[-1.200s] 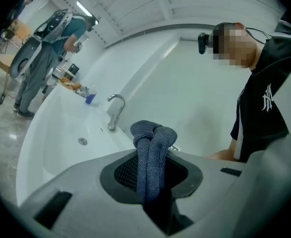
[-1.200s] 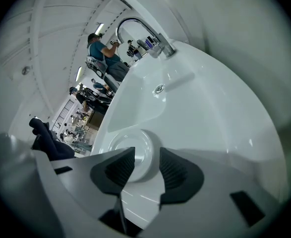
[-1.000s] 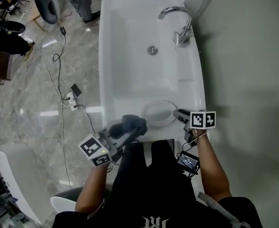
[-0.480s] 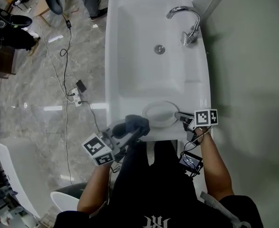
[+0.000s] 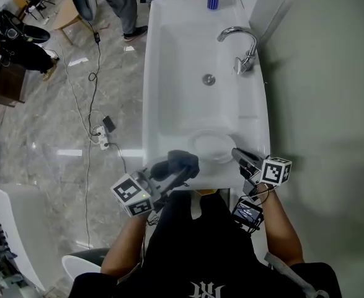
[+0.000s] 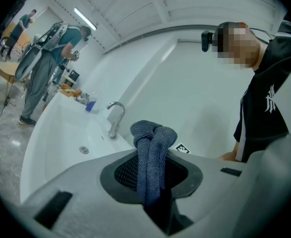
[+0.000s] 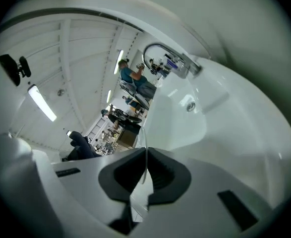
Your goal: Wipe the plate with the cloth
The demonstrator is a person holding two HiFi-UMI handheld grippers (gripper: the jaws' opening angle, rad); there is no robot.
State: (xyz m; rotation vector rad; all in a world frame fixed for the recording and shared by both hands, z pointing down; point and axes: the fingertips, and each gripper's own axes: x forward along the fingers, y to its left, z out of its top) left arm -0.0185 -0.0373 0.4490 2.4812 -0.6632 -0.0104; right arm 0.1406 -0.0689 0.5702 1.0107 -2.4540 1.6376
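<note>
1. While its jaws pinch a bunched dark blue cloth, the left gripper hovers over the front edge of the white sink.
2. Just right of the cloth, a pale round plate lies over the sink's front ledge.
3. Furthest right, the right gripper has just been closing, and its jaws are pressed onto the plate's thin rim.

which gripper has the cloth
The left gripper: its jaws clamp the dark blue cloth. The right gripper has just been closing its jaws and pinches the plate by its rim.
</note>
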